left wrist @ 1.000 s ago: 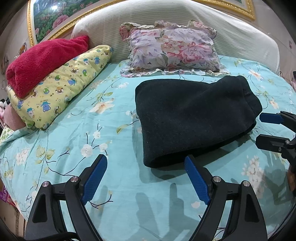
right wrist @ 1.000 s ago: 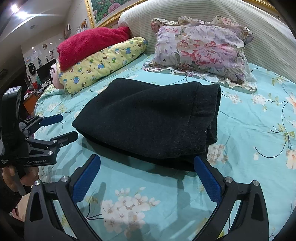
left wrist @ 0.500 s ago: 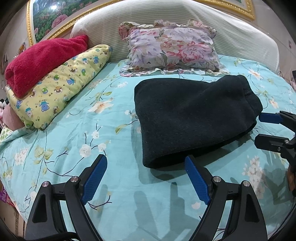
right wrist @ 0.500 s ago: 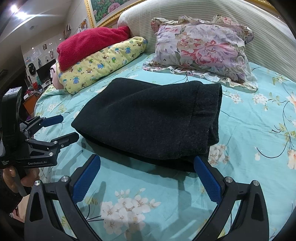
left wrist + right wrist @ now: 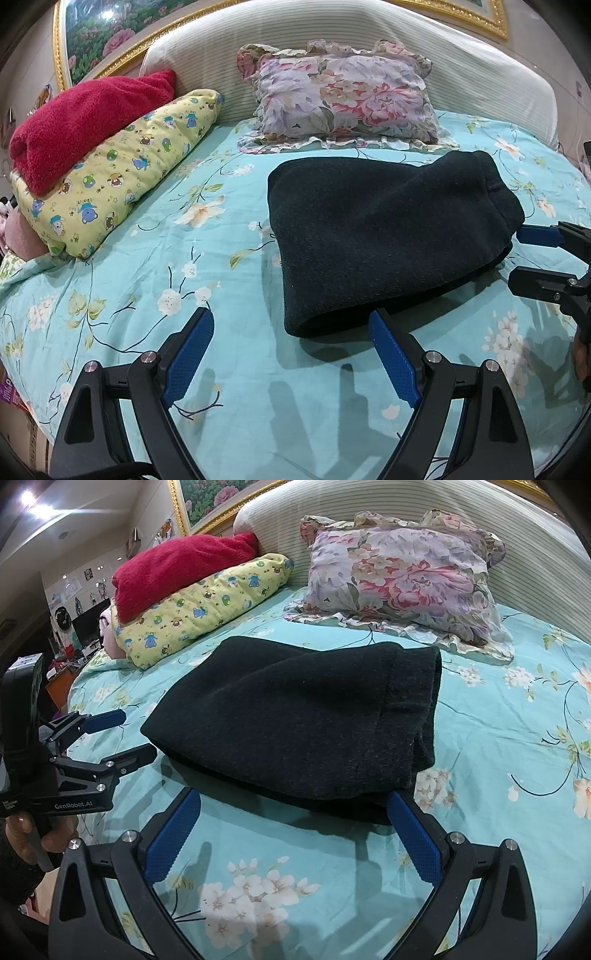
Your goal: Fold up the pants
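Note:
The black pants [image 5: 384,232] lie folded into a thick rectangle on the turquoise floral bedsheet [image 5: 166,258]; they also show in the right wrist view [image 5: 303,723]. My left gripper [image 5: 291,325] is open and empty, just in front of the fold's near left corner. My right gripper [image 5: 295,808] is open and empty, just in front of the near edge of the pants. Each gripper shows in the other's view: the right one [image 5: 524,254] by the pants' right end, the left one [image 5: 136,734] by their left end.
A floral pillow [image 5: 343,96] leans on the striped headboard [image 5: 461,62] behind the pants. A yellow cartoon-print quilt [image 5: 110,184] with a red blanket [image 5: 85,118] on top lies at the left. Bare bedsheet surrounds the pants.
Both grippers have drifted very slightly; the view barely shifts. The pants have not moved and both grippers stay open.

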### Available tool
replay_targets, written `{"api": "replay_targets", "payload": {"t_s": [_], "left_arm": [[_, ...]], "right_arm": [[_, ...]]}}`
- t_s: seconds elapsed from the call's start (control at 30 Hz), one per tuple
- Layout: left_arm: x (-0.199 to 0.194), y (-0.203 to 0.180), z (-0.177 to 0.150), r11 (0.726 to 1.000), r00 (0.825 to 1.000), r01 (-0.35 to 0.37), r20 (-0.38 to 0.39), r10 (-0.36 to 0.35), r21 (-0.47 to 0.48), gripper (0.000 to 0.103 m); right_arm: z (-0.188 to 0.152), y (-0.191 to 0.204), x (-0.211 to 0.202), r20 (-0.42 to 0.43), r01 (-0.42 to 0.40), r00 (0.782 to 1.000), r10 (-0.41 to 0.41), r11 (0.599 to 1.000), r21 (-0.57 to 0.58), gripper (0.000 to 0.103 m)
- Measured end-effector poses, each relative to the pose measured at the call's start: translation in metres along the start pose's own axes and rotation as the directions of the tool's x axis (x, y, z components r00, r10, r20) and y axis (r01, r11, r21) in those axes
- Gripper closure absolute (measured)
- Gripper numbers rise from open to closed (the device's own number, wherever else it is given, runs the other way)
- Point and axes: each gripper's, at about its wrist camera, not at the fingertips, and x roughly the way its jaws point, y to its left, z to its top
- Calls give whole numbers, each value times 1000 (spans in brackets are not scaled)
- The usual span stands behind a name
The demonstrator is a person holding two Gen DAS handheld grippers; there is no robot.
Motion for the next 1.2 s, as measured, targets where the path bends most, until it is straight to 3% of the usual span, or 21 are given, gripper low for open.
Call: {"api": "replay_targets", "payload": {"t_s": [1.2], "left_arm": [[-8, -2, 24, 999, 998, -13, 60, 16, -39, 17]], "right_arm": [[11, -17, -11, 41, 21, 999, -23, 999, 35, 2]]}}
